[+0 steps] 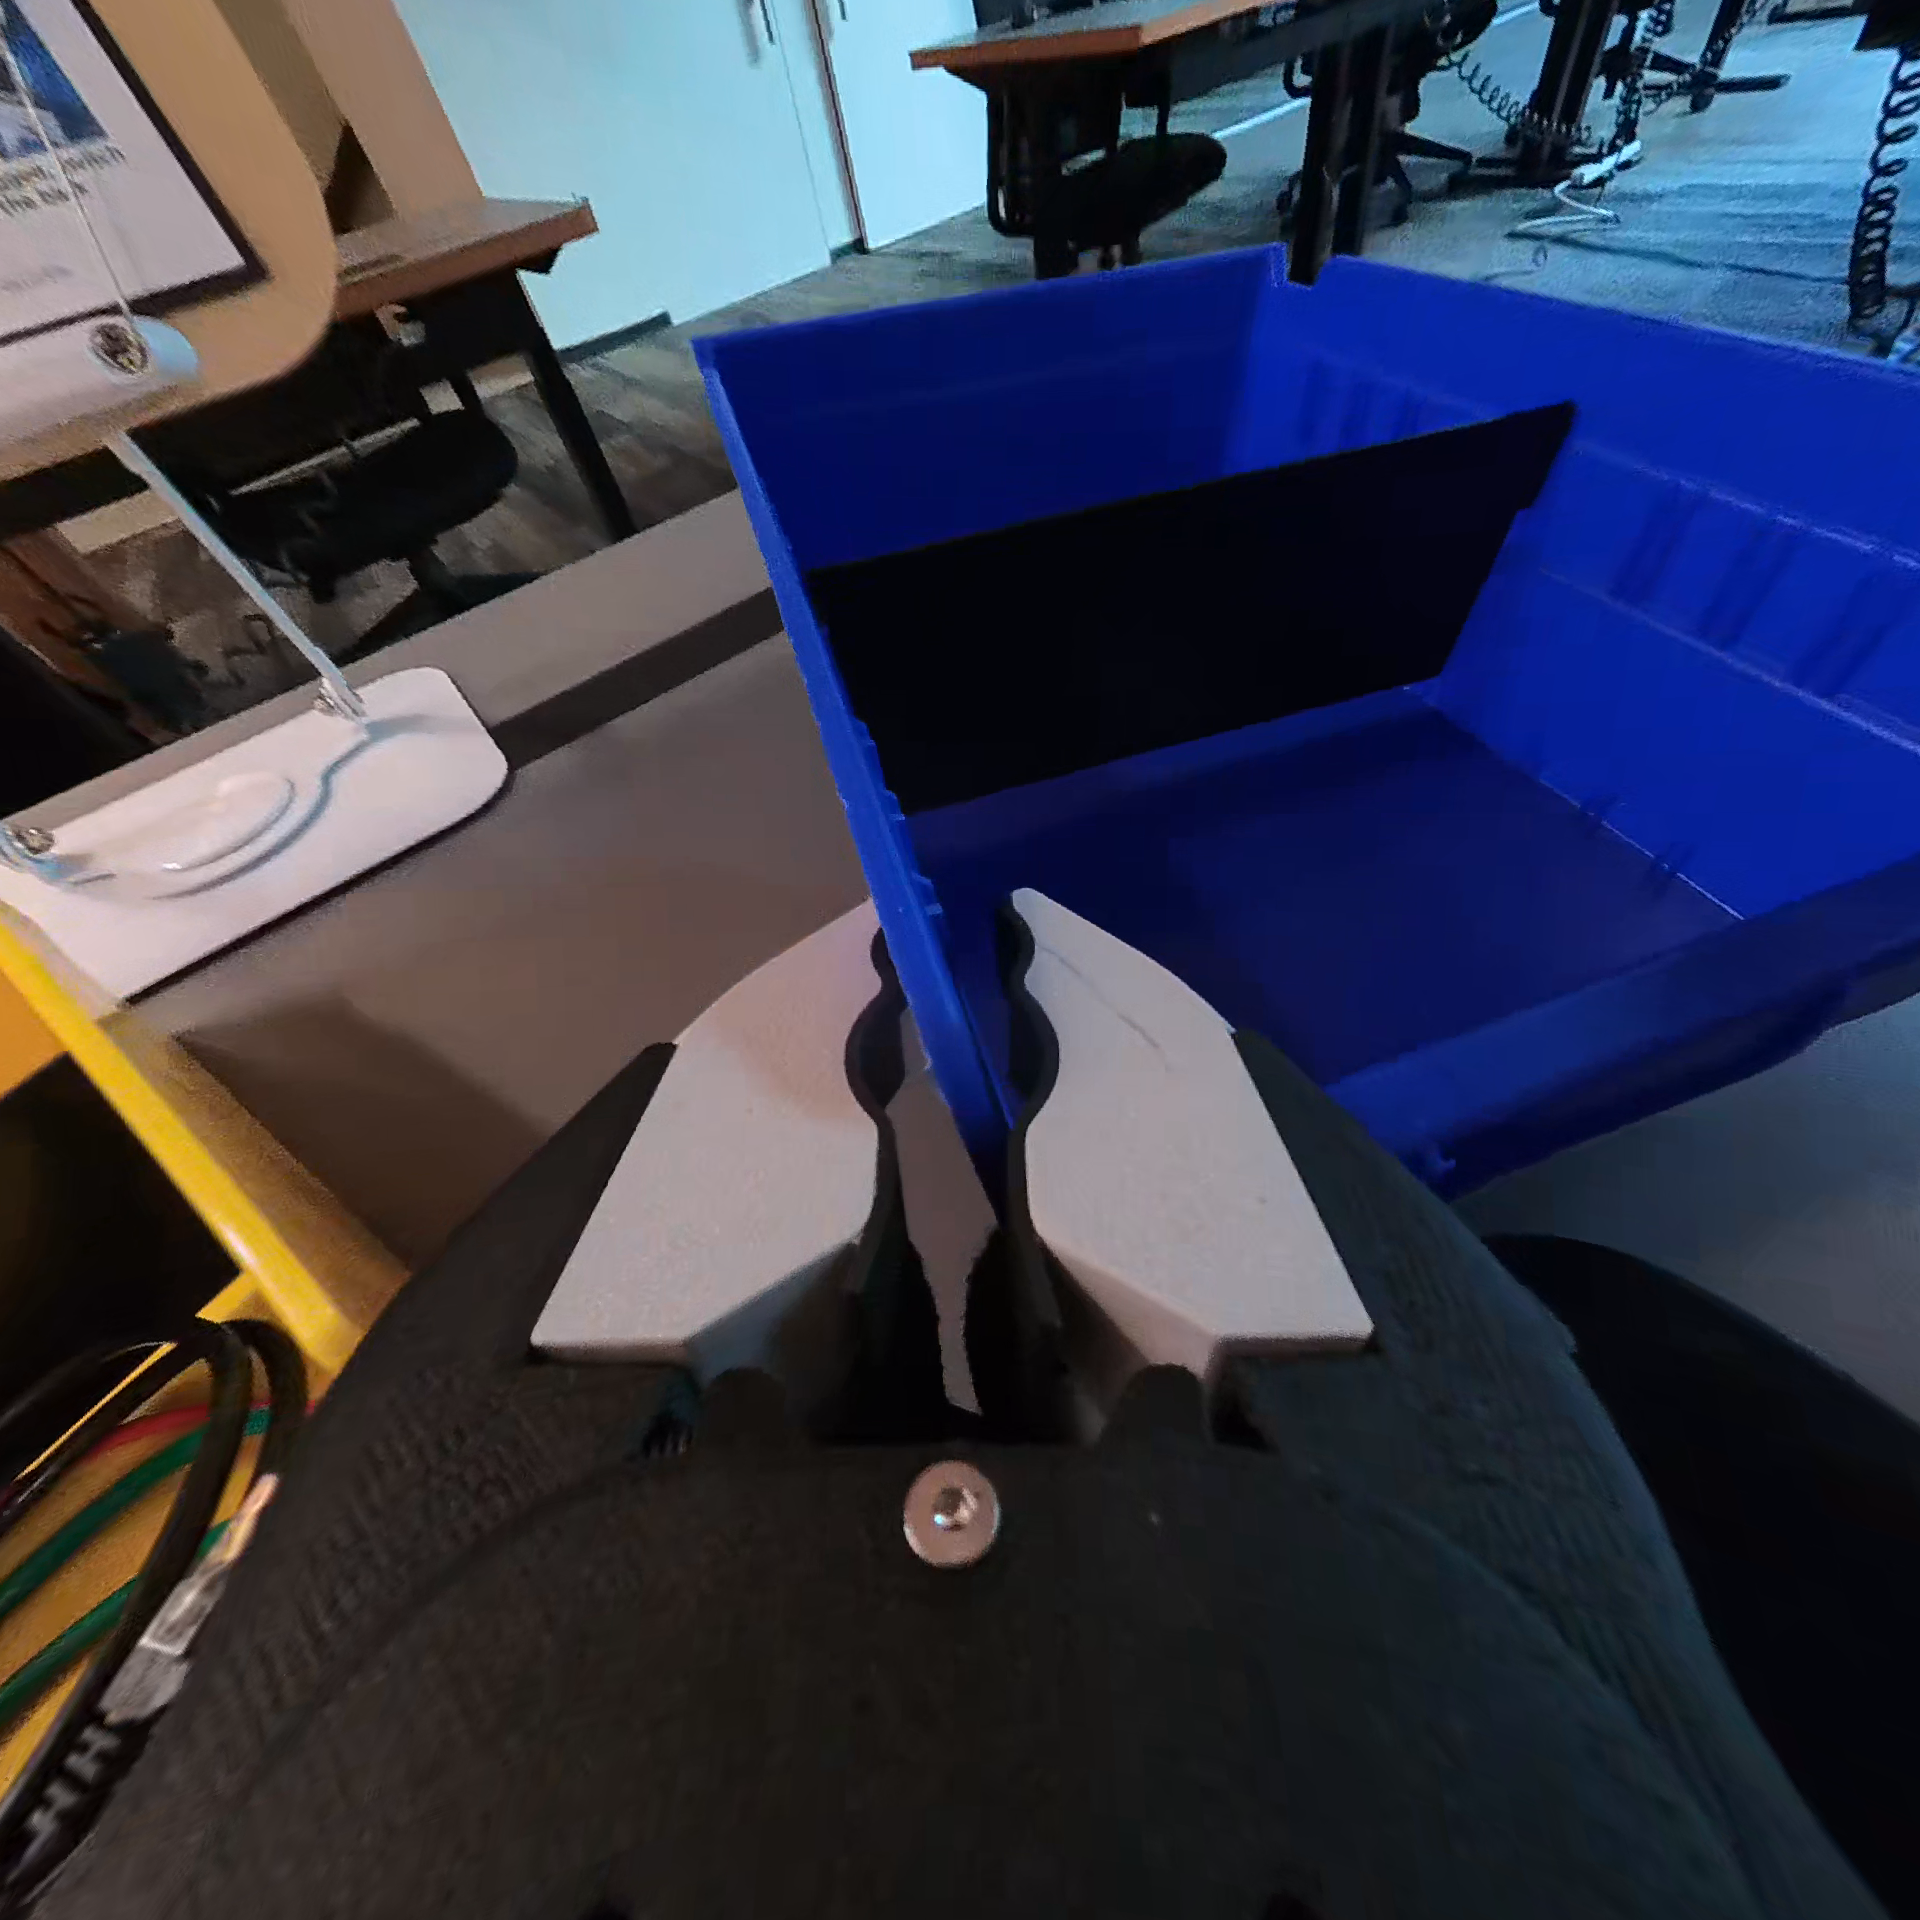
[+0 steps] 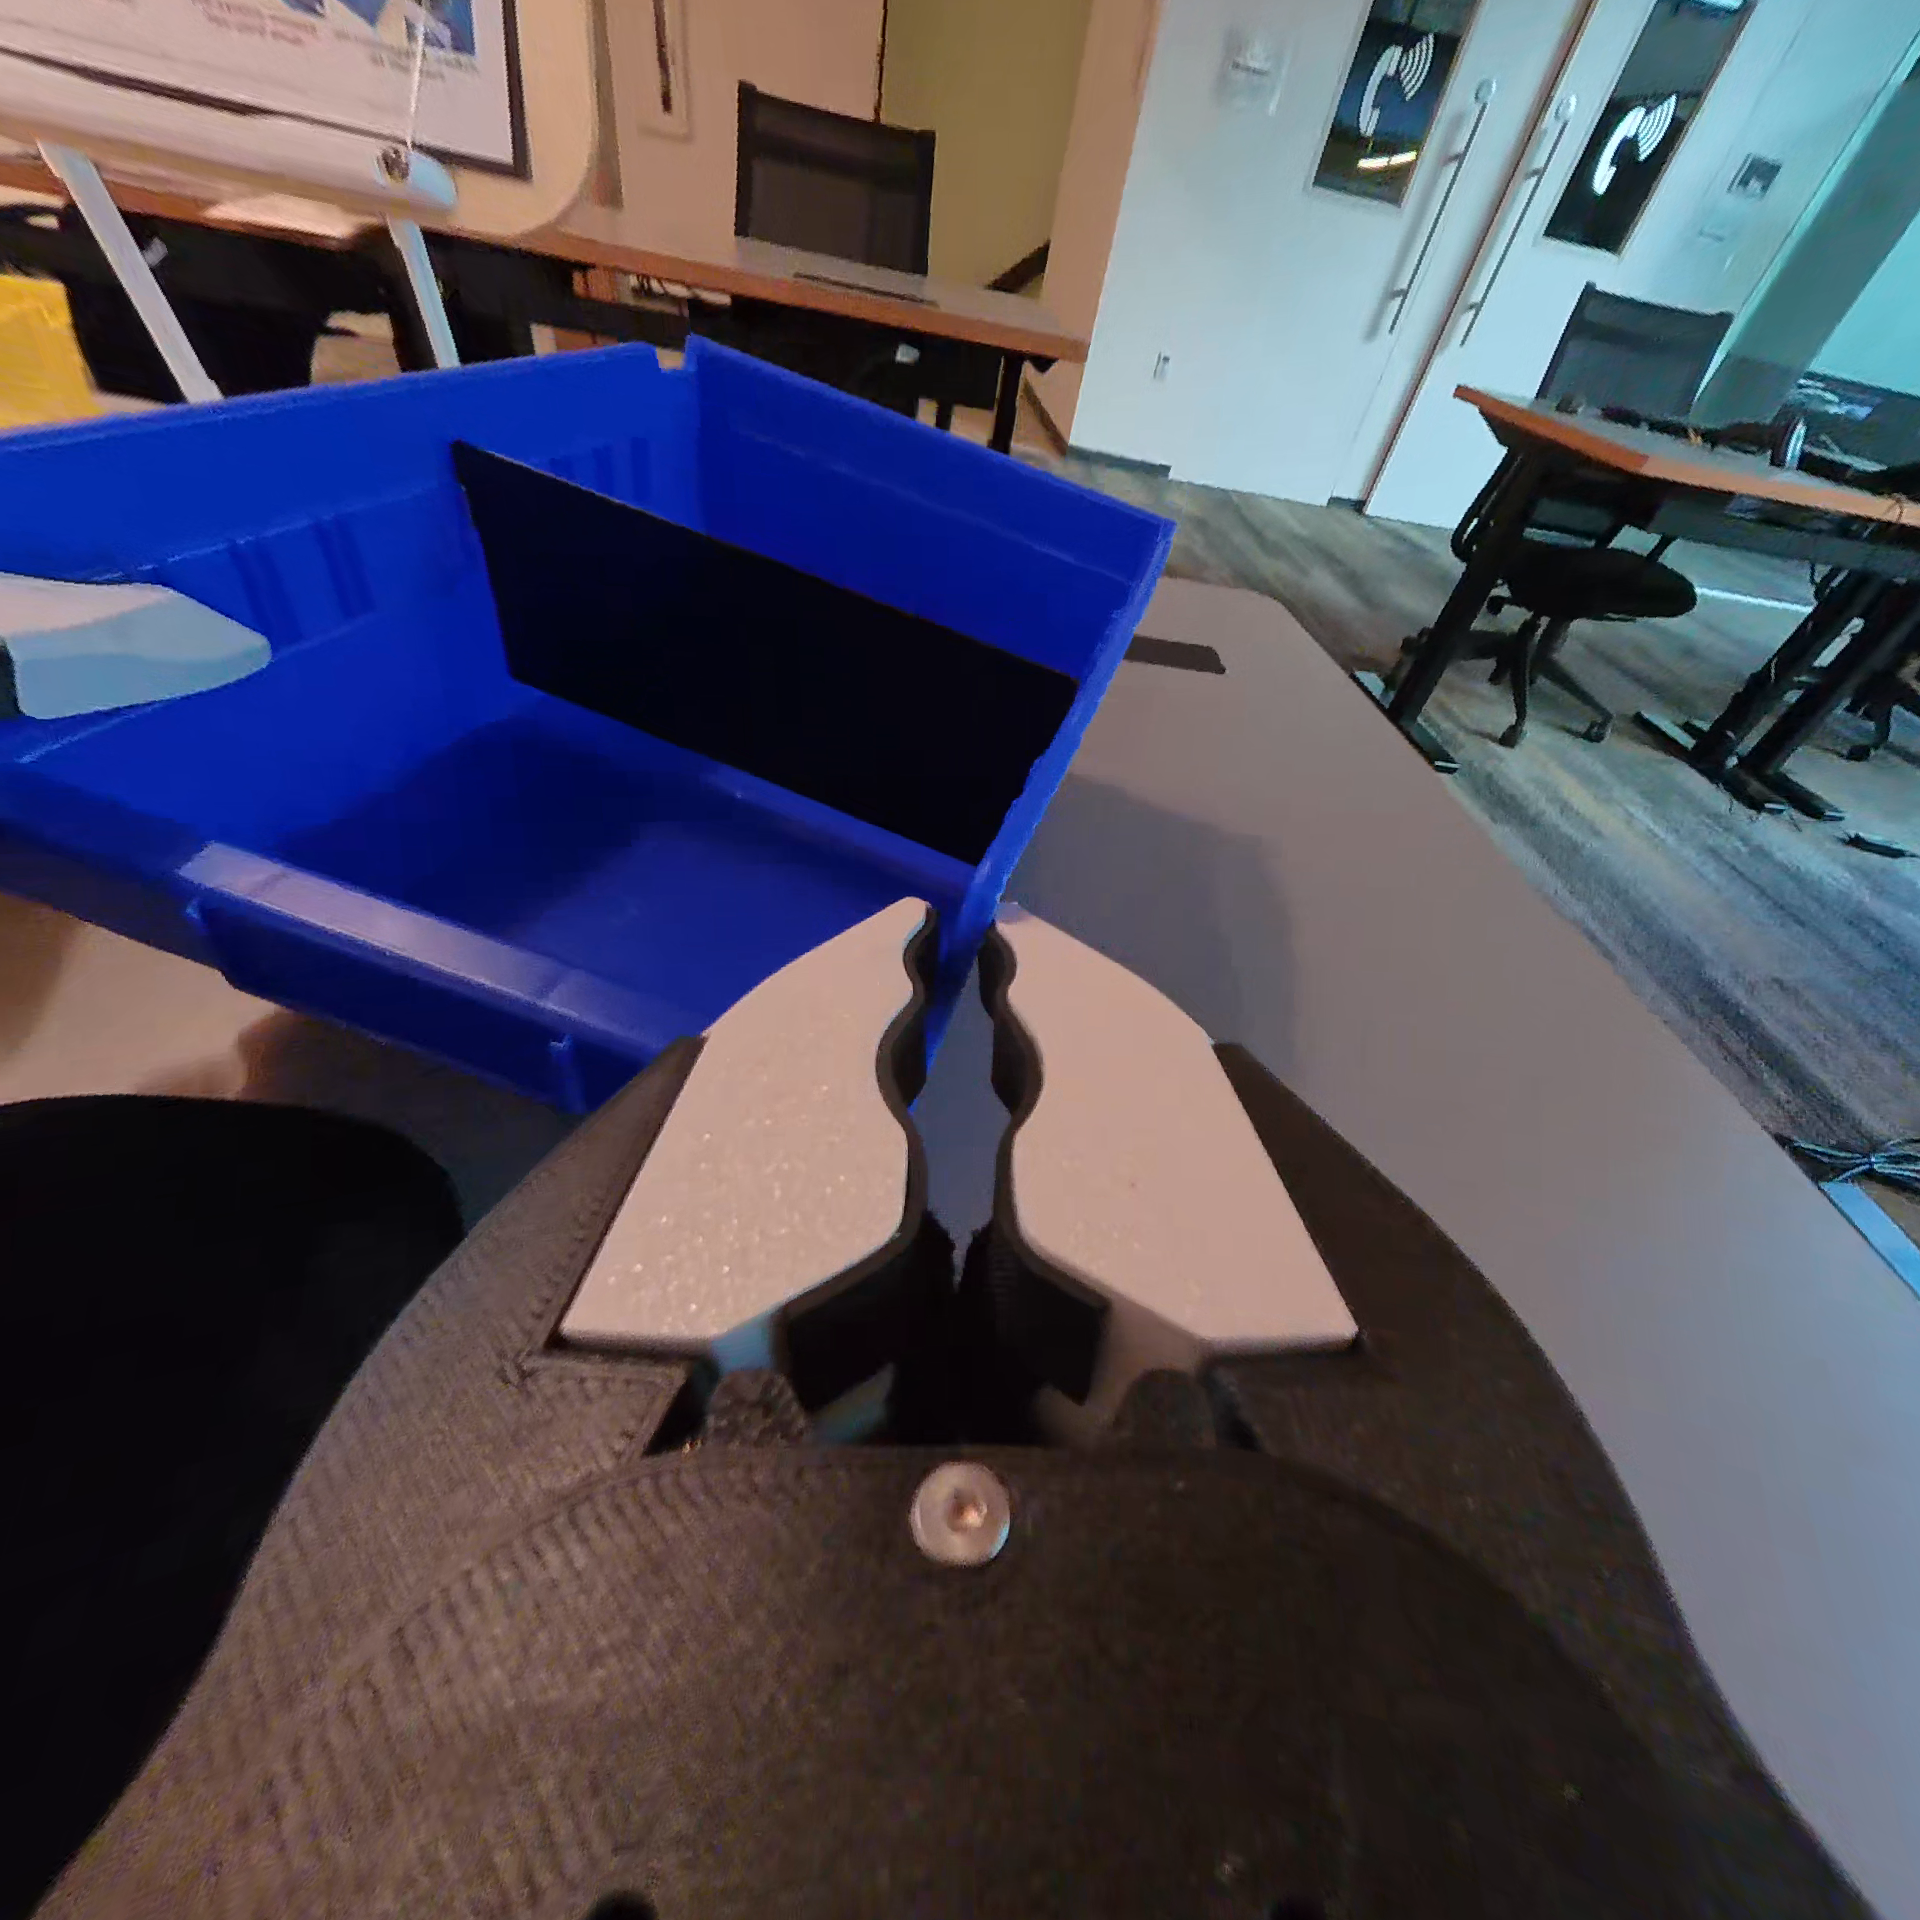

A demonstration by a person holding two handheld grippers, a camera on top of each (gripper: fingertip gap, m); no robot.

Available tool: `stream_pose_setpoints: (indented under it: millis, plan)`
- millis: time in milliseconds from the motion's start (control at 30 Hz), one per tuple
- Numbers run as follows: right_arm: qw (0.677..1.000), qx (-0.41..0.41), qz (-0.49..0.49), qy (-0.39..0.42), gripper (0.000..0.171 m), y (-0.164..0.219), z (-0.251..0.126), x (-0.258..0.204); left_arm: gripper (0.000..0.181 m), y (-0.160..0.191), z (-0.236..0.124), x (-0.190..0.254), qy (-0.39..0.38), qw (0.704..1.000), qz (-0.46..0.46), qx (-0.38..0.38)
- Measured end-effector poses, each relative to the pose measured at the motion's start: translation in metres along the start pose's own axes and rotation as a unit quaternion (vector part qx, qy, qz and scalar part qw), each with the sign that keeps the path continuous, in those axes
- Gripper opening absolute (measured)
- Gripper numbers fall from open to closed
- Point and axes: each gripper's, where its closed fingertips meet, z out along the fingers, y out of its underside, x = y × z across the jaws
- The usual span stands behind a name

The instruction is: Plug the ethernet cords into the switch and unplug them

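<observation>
Left gripper [image 1: 943,940]: closed on the left wall of the empty blue plastic bin [image 1: 1351,499].
Right gripper [image 2: 958,935]: pinches the right wall.
Bin: light, stiff; walls are good holds.
Cords [image 1: 114,1475]: bundled in yellow box [image 1: 187,1132], leftward.
Switch: unseen.

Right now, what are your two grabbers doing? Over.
Left gripper and right gripper each clamped on a side wall of the blue bin. Bin empty. Cords sit in yellow bin; no switch visible.
</observation>
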Motion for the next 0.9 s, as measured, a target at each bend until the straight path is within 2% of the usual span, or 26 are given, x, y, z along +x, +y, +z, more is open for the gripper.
stream_pose_setpoints:
  millis: [167,300,367,433,567,633,733,900]
  plan:
    - [1.0,-0.012,0.002,-0.003,0.007,0.008,0.004,0.0,0.019,0.009,0.007,0.002,0.021,1.0,0.003,-0.01]
    - [0.999,-0.047,0.011,-0.02,0.007,0.016,0.003,0.003,0.025,0.025,0.007,0.011,0.094,0.994,-0.007,-0.055]
    - [0.998,-0.055,0.022,-0.031,0.012,0.016,0.002,0.003,0.044,0.021,-0.002,0.007,0.097,0.993,-0.018,-0.068]
    - [0.998,-0.05,0.014,-0.02,0.029,0.009,-0.003,0.007,0.054,0.015,-0.019,-0.001,0.095,0.993,-0.004,-0.071]
    - [0.993,0.007,-0.108,-0.047,0.053,-0.021,-0.013,-0.009,0.05,0.008,-0.072,-0.027,0.074,0.993,0.087,-0.041]
    - [0.975,0.028,-0.197,-0.099,0.054,-0.027,-0.016,-0.036,0.044,0.018,-0.089,-0.045,0.072,0.986,0.14,-0.054]
    - [0.945,-0.016,-0.261,-0.194,0.057,-0.012,-0.013,-0.081,0.042,0.048,-0.093,-0.052,0.145,0.969,0.154,-0.128]
    - [0.904,-0.098,-0.329,-0.256,0.055,0.018,0.003,-0.113,0.043,0.096,-0.077,-0.068,0.142,0.925,0.269,-0.228]
